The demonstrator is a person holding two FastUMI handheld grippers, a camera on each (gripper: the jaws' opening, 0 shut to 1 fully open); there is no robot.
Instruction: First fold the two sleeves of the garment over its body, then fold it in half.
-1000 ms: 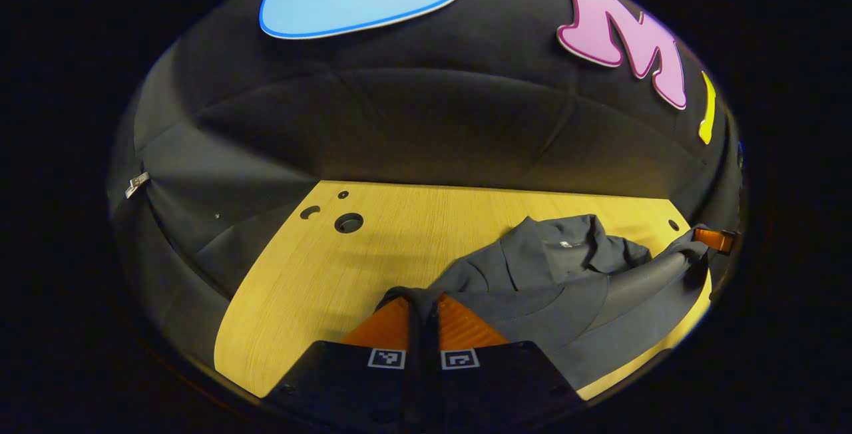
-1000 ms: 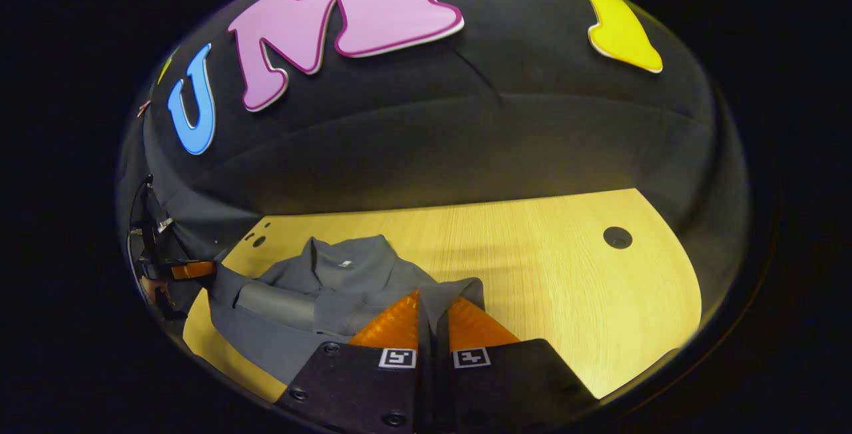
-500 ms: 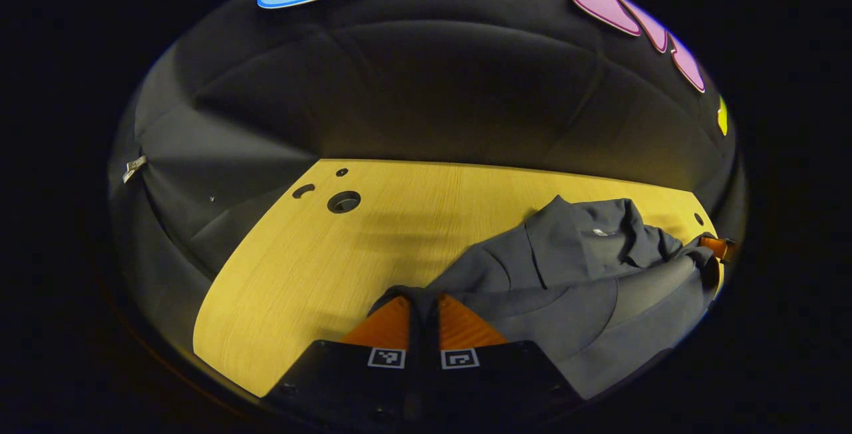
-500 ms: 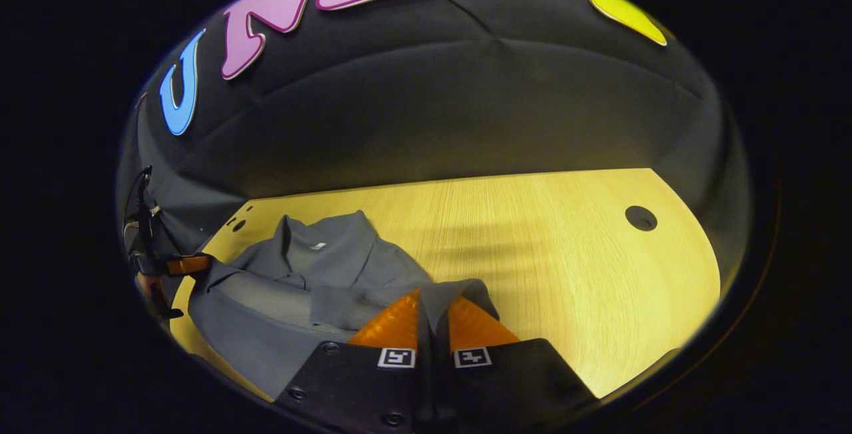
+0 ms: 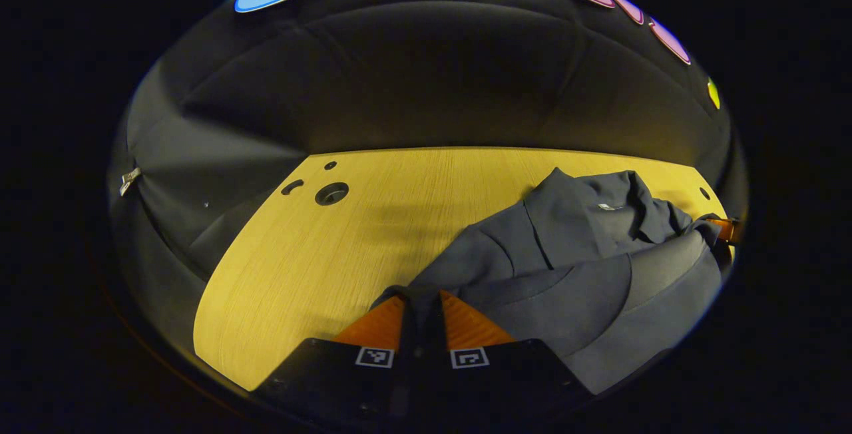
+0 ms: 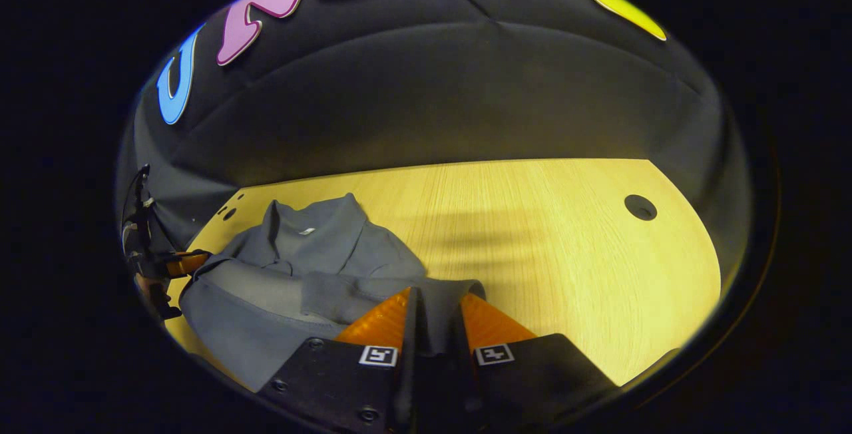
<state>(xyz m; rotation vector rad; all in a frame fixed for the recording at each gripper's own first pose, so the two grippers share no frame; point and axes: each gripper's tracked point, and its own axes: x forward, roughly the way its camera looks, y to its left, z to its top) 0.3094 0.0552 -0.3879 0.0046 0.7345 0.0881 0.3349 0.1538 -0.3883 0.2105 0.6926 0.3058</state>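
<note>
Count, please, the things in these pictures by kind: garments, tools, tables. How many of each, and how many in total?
Garments: 1, the grey shirt lying on the table.
Tools: 2, the left tool and the right tool, each gripping an edge of the shirt.
Tables: 1, the wooden table.
Total: 4.

A recording booth, not a lived-in room. Black cloth (image 6: 466, 108) walls close in a bare wooden table (image 6: 566, 254) with round cable holes (image 6: 640, 207).
</note>
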